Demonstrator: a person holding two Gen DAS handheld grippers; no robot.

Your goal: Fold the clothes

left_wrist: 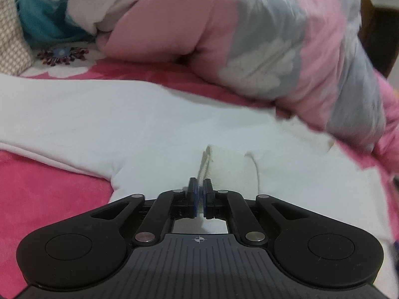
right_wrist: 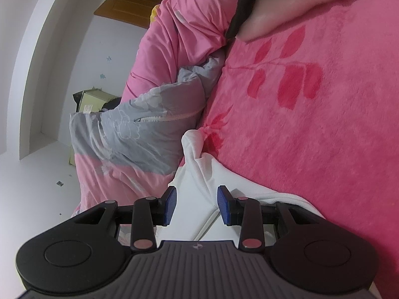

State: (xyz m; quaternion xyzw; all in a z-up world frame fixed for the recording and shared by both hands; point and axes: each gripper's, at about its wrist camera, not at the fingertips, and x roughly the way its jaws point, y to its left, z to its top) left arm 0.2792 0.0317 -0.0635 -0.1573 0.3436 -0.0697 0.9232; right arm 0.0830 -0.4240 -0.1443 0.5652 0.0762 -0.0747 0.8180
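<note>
A white garment (left_wrist: 104, 114) lies spread on a pink fleece blanket (left_wrist: 42, 186). My left gripper (left_wrist: 199, 186) is shut on a raised fold of the white garment, which stands up just ahead of the pads. In the right wrist view, my right gripper (right_wrist: 197, 196) is open, its blue pads (right_wrist: 223, 205) on either side of a bunched part of the white garment (right_wrist: 199, 169) that lies between them. The pads are apart from the cloth.
A pink and grey quilt (left_wrist: 274, 44) is heaped behind the garment; it also shows in the right wrist view (right_wrist: 139, 134) at the bed's edge. A teal cloth (left_wrist: 47, 17) lies far left. A person's arm (right_wrist: 294, 2) rests on the pink blanket (right_wrist: 311, 129). White floor (right_wrist: 37, 189) lies left.
</note>
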